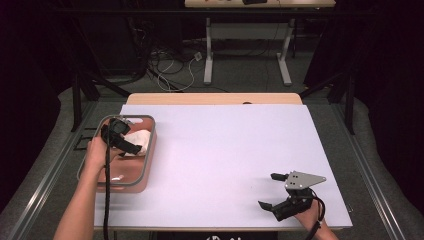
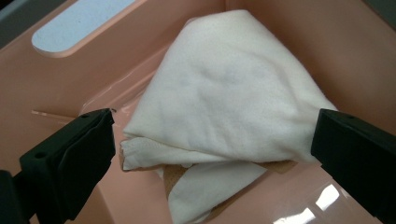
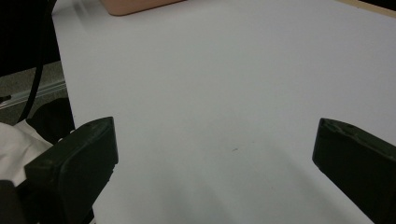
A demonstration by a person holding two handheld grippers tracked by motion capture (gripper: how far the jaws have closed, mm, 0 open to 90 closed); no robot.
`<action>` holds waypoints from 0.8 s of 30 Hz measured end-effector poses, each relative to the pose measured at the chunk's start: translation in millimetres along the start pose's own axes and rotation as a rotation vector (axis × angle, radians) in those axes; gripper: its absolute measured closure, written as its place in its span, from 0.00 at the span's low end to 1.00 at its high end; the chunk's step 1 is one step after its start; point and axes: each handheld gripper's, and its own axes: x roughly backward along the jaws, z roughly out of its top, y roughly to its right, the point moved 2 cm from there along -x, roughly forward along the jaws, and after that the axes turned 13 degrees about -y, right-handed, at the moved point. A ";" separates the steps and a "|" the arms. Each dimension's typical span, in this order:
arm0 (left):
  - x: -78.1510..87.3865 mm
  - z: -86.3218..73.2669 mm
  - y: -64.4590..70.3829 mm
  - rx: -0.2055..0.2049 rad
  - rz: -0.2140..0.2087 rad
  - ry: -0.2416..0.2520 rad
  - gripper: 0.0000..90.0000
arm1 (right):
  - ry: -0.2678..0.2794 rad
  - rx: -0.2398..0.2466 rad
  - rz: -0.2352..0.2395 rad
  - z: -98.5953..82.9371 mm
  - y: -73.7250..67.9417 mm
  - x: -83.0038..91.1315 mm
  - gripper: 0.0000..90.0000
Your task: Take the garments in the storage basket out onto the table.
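Near the left edge of the table (image 1: 215,150) sits a pink tub (image 1: 149,150) with a grey rim, and a white cloth (image 1: 139,139) lies crumpled in it, toward the far end. The person has put the left claw (image 1: 131,148) down into the tub, right over the cloth. From the left claw's own camera, its two black jaws stand wide apart, one on each side of the cloth (image 2: 224,98), and they are not pinching it yet. I think it is held like that so it can close on the thick, bunched-up part, where there is more to grab than on a thin edge. The cloth is folded over itself in a heap, with a loose flap hanging out at the bottom, so it looks soft and floppy. It may sag or unfold when it is lifted.

Down by the near right corner of the table, the right claw (image 1: 274,191) waits low over the bare white top. Its jaws are spread wide too, and nothing is between them. My guess is that it is kept well apart from the tub so it stays out of the way, and so it is ready to help when the cloth comes out.
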 end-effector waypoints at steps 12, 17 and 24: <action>-13.2 1.8 -1.2 0.009 0.006 -0.056 0.00 | -0.002 0.000 0.002 -0.1 0.0 -0.3 0.00; -17.9 2.5 -1.8 0.010 0.006 -0.076 0.00 | -0.003 0.002 0.002 -0.2 0.0 -0.4 0.00; -24.4 3.1 -3.2 0.012 0.000 -0.100 0.00 | -0.002 0.001 0.003 -0.1 -0.2 -0.3 0.00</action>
